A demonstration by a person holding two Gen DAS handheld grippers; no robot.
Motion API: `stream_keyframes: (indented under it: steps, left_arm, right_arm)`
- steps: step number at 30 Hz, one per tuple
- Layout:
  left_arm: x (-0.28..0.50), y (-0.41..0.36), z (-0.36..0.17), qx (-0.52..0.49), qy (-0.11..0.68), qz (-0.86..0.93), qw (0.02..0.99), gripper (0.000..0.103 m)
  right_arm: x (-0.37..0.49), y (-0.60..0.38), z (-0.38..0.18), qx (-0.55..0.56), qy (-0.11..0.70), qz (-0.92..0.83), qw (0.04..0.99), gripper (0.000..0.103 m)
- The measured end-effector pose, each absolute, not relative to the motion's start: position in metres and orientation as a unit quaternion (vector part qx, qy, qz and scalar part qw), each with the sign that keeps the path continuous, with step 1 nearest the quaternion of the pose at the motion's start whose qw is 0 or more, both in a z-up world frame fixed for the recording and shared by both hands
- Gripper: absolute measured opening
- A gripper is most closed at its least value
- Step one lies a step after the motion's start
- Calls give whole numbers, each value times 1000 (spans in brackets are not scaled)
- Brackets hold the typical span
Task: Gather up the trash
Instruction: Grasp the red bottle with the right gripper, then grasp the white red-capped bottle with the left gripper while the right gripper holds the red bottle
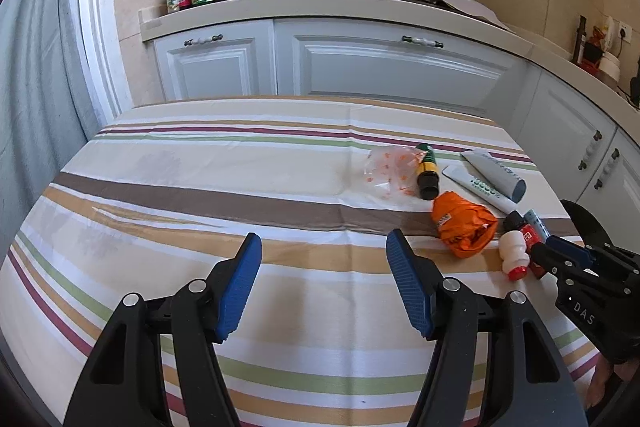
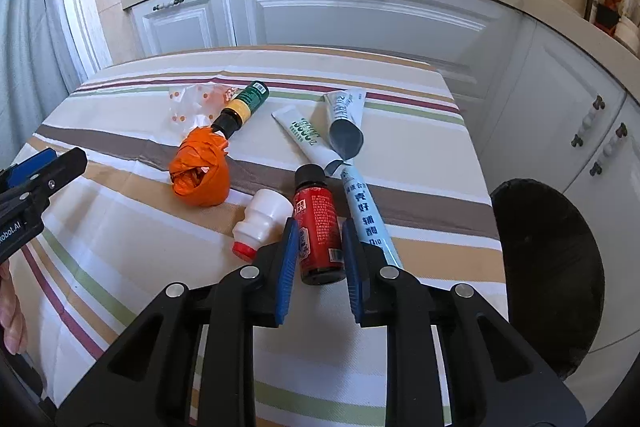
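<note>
Right gripper [image 2: 320, 259] clamped on the red bottle [image 2: 318, 227], low on the worktop [image 2: 120, 247] among the trash; left gripper [image 1: 324, 287] jaws apart, empty, over bare cloth. Could slip out, smooth round glass, grip near the base. Could also nudge the white bottle [image 2: 262, 223] and blue tube [image 2: 368, 215] touching either side. Dark bin [image 2: 548, 279] past the worktop edge cut off, mouth not visible, hard to aim.

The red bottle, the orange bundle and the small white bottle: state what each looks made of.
Red bottle: a glossy printed red label hides its wall, black cap, so glass or plastic.
Orange bundle: thin plastic film, crumpled into sharp shiny creases.
Small white bottle: opaque matte plastic, moulded ridged waist, red foil-like end.
</note>
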State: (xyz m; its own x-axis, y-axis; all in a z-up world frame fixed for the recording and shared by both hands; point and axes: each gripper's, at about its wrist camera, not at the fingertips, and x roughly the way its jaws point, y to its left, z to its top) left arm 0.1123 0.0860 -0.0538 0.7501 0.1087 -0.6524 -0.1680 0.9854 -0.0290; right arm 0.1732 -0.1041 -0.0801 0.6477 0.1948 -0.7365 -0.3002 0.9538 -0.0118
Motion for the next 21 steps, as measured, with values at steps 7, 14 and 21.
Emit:
stream_keyframes:
  steps: [7,14,21]
  left_arm:
    - [112,90,-55,-47,347,77,933,63]
    - [113,88,-58,-49,353,72,932,63]
    - [113,74,-60,-44,359,56,931,63]
  right_arm:
    - [177,-97,-84,-81,407,138,899,24]
    - [178,-97,-85,-84,410,128,899,23]
    - [165,-111,-65,-76,375,111,917,23]
